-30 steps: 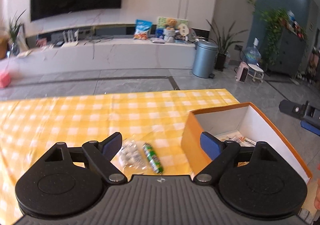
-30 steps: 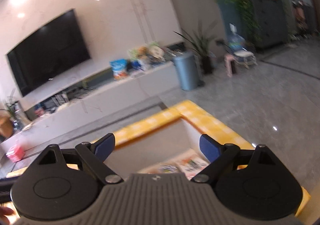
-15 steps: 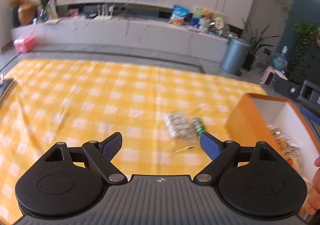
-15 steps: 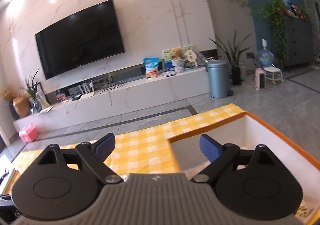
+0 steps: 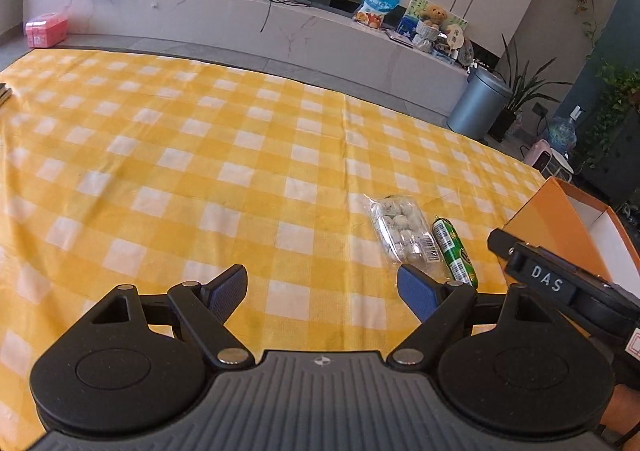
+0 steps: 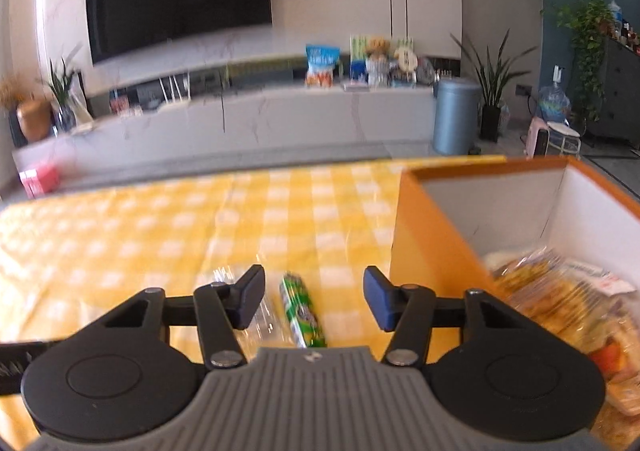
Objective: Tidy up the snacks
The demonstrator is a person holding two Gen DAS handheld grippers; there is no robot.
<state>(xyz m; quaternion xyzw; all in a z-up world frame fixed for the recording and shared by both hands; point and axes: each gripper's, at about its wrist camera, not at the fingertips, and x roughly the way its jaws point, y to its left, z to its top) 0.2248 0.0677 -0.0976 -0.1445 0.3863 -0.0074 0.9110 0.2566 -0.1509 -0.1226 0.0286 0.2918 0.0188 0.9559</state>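
Observation:
A clear packet of pale round sweets (image 5: 402, 230) and a green wrapped stick snack (image 5: 455, 251) lie side by side on the yellow checked cloth (image 5: 200, 171), left of an orange box (image 5: 560, 219). My left gripper (image 5: 322, 295) is open and empty, above the cloth left of both snacks. My right gripper (image 6: 314, 303) is open and empty, low over the green stick (image 6: 302, 311), which lies between its fingers. The clear packet (image 6: 256, 311) lies under its left finger. The orange box (image 6: 436, 247) holds bagged snacks (image 6: 560, 299).
The right gripper's body (image 5: 560, 287) shows at the right of the left wrist view, in front of the box. Beyond the table stand a long white TV bench (image 5: 240, 23), a grey bin (image 5: 478, 103) and plants.
My left gripper has pulled back and to the left, away from the snacks and box. My right gripper has swung left from over the box and dropped down over the green stick.

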